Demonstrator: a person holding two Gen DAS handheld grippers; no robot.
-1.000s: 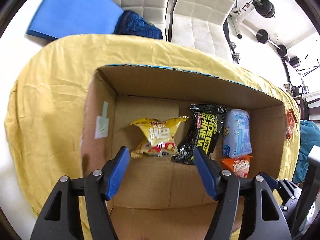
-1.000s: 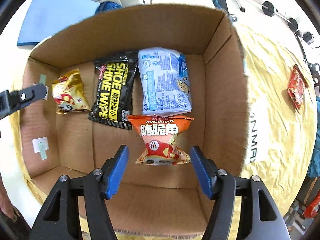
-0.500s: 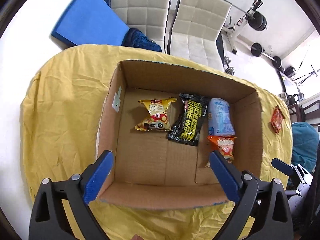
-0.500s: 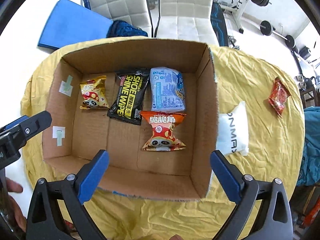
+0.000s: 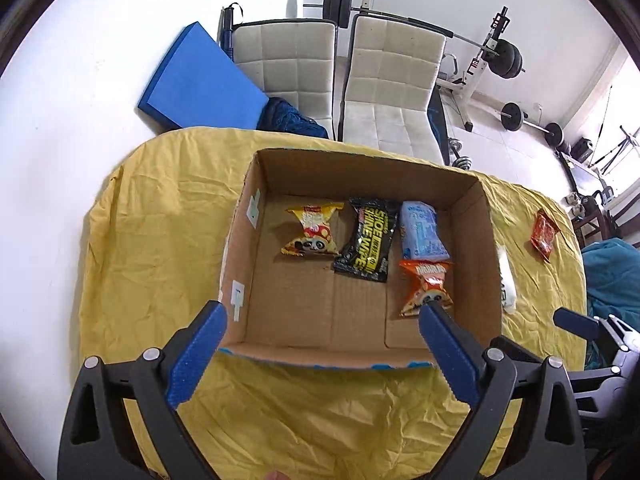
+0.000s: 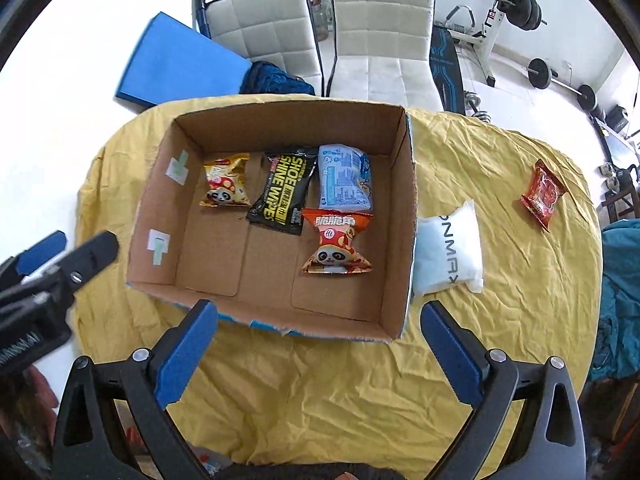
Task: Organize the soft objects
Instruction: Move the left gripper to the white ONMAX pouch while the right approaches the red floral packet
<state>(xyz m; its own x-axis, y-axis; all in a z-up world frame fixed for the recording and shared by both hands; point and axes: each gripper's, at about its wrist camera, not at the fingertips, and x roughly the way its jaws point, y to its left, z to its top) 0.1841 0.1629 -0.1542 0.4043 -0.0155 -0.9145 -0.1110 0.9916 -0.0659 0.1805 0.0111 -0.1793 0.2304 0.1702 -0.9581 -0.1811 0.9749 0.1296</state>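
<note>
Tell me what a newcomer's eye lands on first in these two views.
The open cardboard box in the middle of the yellow tablecloth draws the eye first, with four packets on its floor, the orange panda snack bag nearest. Right of the box, a white pouch lies against its outer wall, and a red packet sits alone farther right. Both the left gripper and right gripper hang wide open and empty in the foreground.

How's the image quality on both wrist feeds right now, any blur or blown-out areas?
Left wrist view: sharp on the cardboard box, floor blown out white, edges bent by fisheye. Right wrist view: also sharp, print on the orange snack bag legible, white pack slightly washed out.
</note>
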